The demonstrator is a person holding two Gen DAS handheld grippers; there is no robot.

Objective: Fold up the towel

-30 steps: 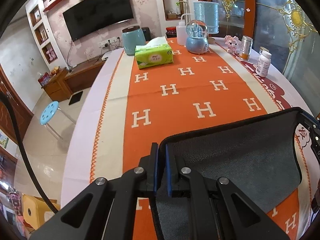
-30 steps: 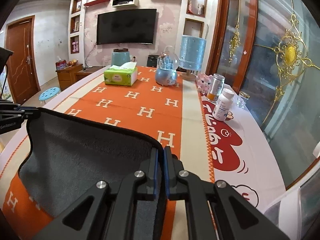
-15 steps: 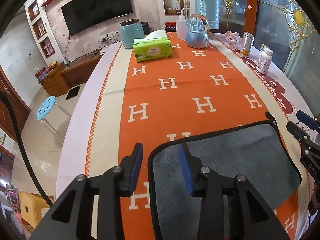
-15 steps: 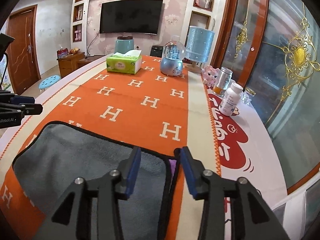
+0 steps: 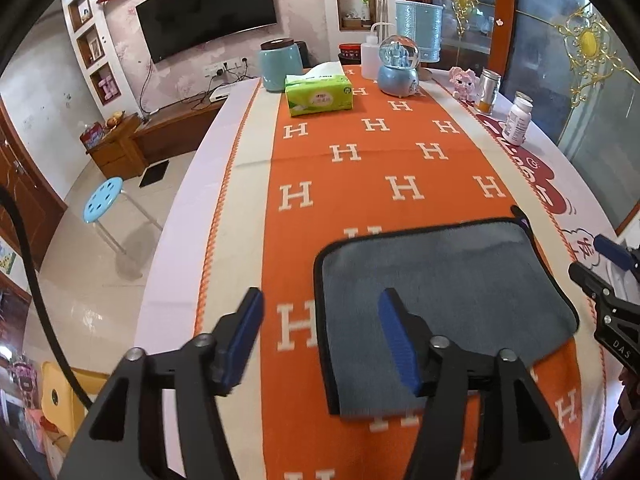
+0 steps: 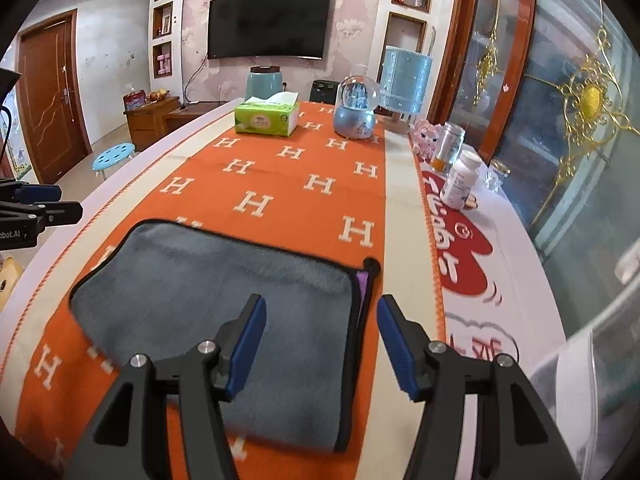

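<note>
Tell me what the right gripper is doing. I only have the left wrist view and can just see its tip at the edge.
Observer: The right gripper has its jaws wide open and holds nothing.
Operator: Where is it relative to the towel?
Observer: It straddles the right edge of the towel, with one finger above the grey cloth and the other above the orange runner.
Operator: How does that edge look?
Observer: A purple strip shows just inside the black trim near the far right corner.
</note>
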